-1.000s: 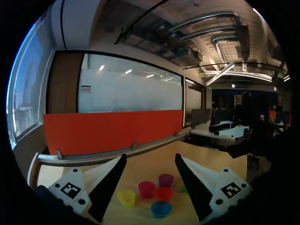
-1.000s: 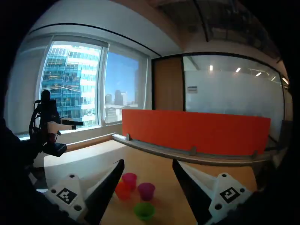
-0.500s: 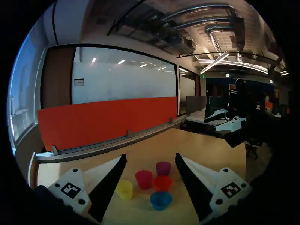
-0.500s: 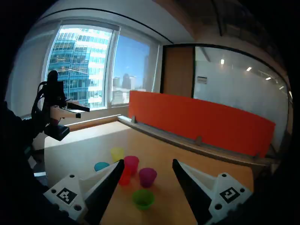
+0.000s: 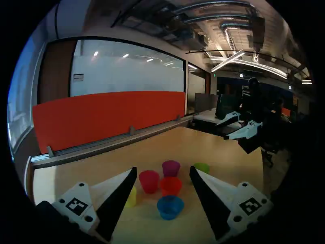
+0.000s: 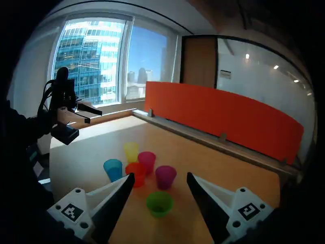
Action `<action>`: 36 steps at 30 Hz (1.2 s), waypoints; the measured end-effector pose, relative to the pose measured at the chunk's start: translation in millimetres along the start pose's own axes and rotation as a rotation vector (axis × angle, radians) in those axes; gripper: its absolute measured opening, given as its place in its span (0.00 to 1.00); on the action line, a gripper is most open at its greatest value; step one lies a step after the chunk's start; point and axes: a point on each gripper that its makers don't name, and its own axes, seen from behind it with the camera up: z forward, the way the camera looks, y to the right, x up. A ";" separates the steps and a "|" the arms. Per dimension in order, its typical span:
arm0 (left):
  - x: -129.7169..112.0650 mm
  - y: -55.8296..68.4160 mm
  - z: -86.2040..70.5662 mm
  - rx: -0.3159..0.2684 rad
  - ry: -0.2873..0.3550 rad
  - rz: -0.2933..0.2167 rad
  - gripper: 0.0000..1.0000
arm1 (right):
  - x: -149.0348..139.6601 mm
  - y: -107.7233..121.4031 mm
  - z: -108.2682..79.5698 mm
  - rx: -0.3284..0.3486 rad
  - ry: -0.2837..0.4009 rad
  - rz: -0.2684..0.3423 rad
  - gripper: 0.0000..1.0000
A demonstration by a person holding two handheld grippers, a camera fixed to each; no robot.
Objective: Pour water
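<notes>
The left gripper (image 5: pixel 162 168) is spread wide with nothing between its fingers, and the right gripper (image 6: pixel 160 175) is just as wide and just as bare. Each has the 6 cups straight ahead at 12 o'clock, huddled upright near one another on the table (image 5: pixel 113 158).

From the left gripper the blue cup (image 5: pixel 170 206) is nearest, at 6 o'clock of the huddle. The red-orange cup (image 5: pixel 171 186) sits at its middle, the pink cup (image 5: pixel 149 181) at 10, the purple cup (image 5: pixel 171 167) at 12, the green cup (image 5: pixel 201 167) at 2, and the yellow cup (image 5: pixel 131 197) at 8, half hidden by a finger. From the right gripper the green cup is nearest.

Every long axis is vertical with the mouth up, so I judge a grasp should come in level from the side. They are small tapered tumblers of smooth, slightly translucent plastic; whether any holds water I cannot tell. The tabletop is pale matte wood, with an orange panel (image 5: pixel 105 114) along its far edge
</notes>
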 end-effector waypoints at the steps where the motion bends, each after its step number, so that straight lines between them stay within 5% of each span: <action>1: -3.8 0.0 1.2 -0.003 -0.007 0.003 0.96 | -2.6 1.3 1.4 0.000 -0.005 0.002 0.99; 36: -116.8 16.9 33.2 -0.103 -0.228 0.016 0.96 | -107.7 5.8 49.0 0.030 -0.188 0.043 0.99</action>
